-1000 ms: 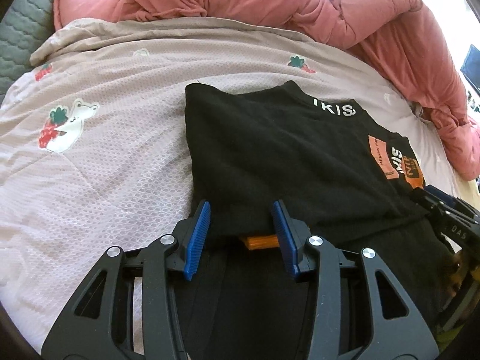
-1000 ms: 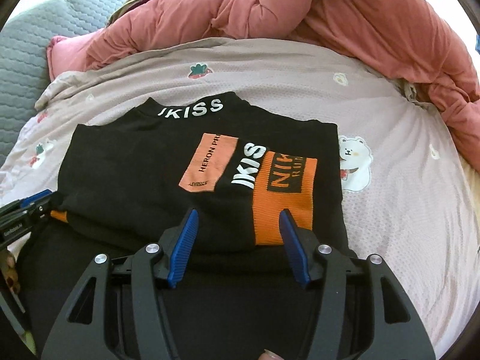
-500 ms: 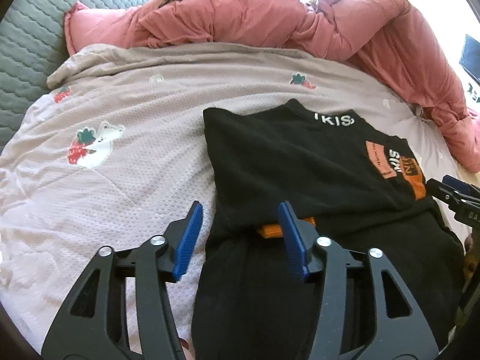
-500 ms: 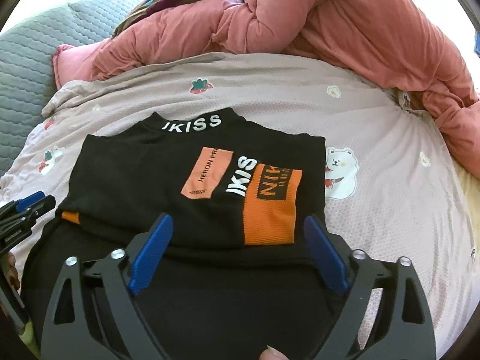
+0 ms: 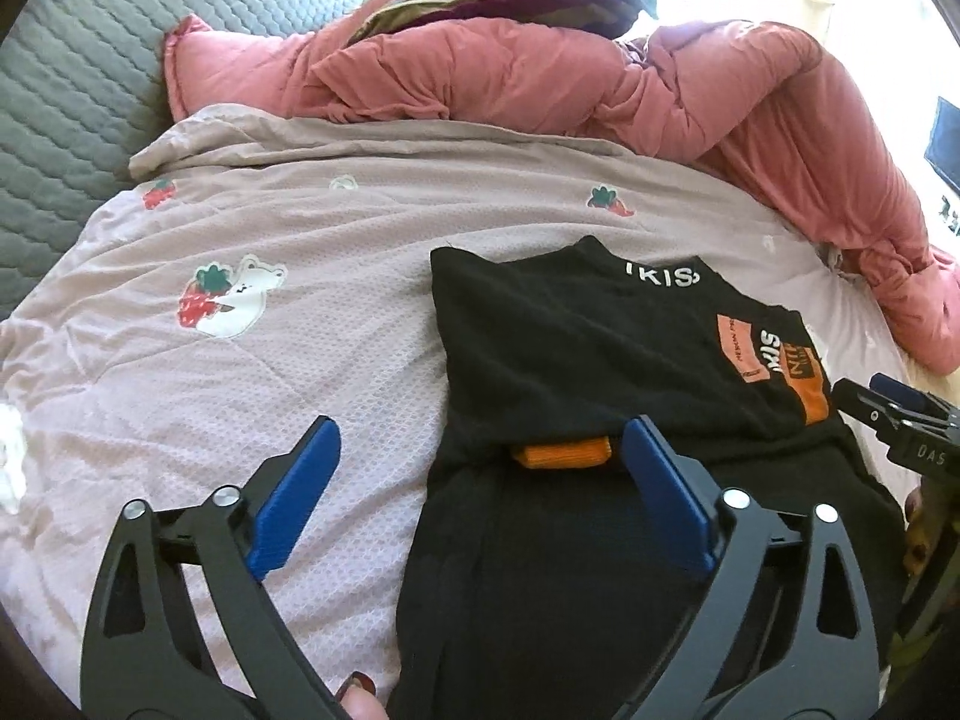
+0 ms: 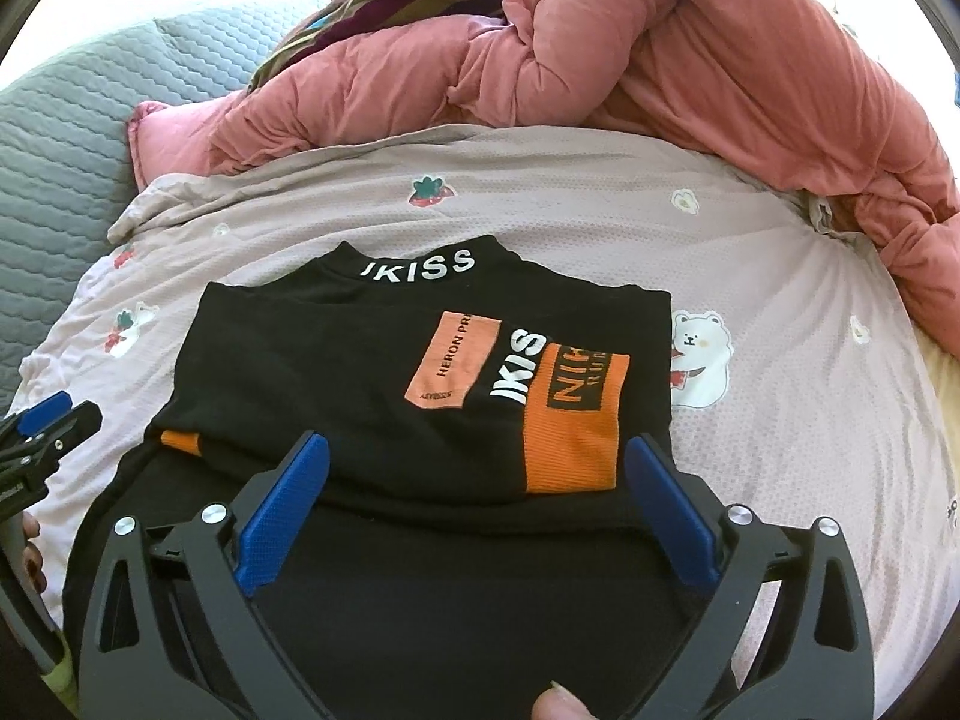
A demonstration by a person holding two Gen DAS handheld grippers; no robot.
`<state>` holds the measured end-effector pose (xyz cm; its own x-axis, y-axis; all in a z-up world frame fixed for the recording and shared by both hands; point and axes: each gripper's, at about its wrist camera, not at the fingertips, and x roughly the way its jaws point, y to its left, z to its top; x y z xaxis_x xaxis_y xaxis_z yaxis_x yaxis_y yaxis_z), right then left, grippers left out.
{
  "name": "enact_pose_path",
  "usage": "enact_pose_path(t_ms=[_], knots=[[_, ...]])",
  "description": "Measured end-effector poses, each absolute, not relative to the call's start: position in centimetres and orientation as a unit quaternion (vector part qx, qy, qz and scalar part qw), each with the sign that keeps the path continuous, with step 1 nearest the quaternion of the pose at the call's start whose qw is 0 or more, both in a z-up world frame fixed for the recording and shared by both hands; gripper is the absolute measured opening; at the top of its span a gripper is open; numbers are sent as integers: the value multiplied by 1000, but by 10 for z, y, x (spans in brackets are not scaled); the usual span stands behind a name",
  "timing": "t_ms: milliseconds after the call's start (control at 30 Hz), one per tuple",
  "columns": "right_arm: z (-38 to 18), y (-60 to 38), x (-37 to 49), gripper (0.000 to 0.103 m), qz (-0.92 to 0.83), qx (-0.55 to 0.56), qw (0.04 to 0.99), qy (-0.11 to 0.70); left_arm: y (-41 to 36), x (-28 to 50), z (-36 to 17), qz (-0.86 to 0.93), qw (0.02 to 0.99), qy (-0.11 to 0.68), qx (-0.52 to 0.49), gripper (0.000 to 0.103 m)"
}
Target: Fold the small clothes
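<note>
Right wrist: folded black shirt [image 6: 336,384] below wide-apart right tongs [image 6: 477,483].

Both hand-held grippers [image 5: 480,501] [image 6: 477,501] apparently agape.

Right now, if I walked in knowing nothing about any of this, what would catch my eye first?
Probably the black top with orange patches and white lettering, lying folded in the middle of the pale pink bedspread printed with bears and strawberries. Next, the two black grippers with blue pads, left gripper and right gripper, both open just above its near edge. Behind lies a rumpled salmon-pink duvet.
</note>
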<state>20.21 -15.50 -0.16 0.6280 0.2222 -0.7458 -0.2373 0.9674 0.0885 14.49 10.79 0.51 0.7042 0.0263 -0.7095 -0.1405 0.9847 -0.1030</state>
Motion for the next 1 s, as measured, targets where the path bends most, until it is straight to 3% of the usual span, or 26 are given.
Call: enact_pose_path(t_ms=[1000], knots=[[43,-185,152,98,140,0,917,374,108,93,38,69,924,368,-80,93]])
